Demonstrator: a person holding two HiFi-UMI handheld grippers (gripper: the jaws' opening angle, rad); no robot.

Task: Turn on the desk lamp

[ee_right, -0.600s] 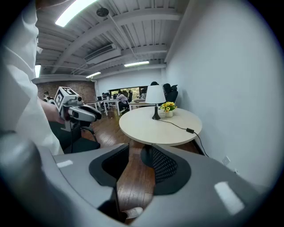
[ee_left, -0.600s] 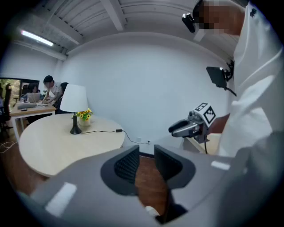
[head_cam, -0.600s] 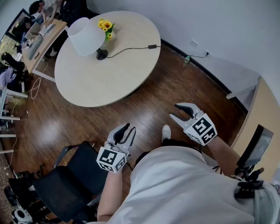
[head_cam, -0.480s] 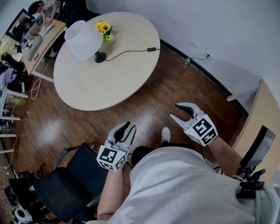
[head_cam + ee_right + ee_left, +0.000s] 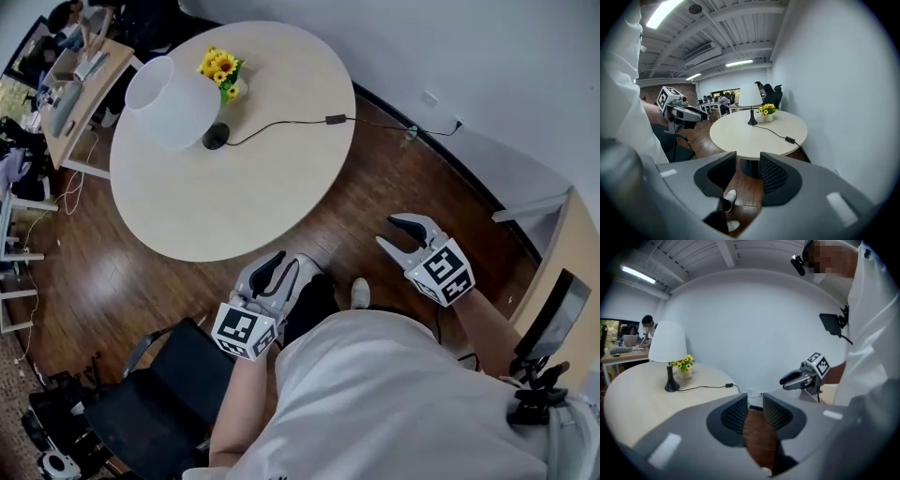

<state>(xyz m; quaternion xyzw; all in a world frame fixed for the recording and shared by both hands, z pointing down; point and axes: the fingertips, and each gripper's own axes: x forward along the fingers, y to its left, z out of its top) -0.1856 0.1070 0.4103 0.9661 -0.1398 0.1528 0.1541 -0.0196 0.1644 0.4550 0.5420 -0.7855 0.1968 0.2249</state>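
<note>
The desk lamp (image 5: 172,100), white shade on a black stem and base, stands on the far left of the round table (image 5: 253,178). Its black cord runs right to an inline switch (image 5: 335,119). In the left gripper view the lamp (image 5: 668,342) and switch (image 5: 729,385) show well ahead; in the right gripper view the lamp (image 5: 750,96) and switch (image 5: 790,139) lie across the table. My left gripper (image 5: 279,267) hangs open just off the table's near edge. My right gripper (image 5: 389,232) is open over the wooden floor, right of the table. Both hold nothing.
A vase of yellow flowers (image 5: 220,67) stands beside the lamp. A black chair (image 5: 141,394) is behind my left arm. Another desk with people (image 5: 75,84) lies far left, a wooden desk (image 5: 572,244) right, and a wall socket (image 5: 429,98) behind the table.
I have stepped closer to the table, so both grippers now sit nearer its edge. Both stay open and empty. The lamp has not been touched.
</note>
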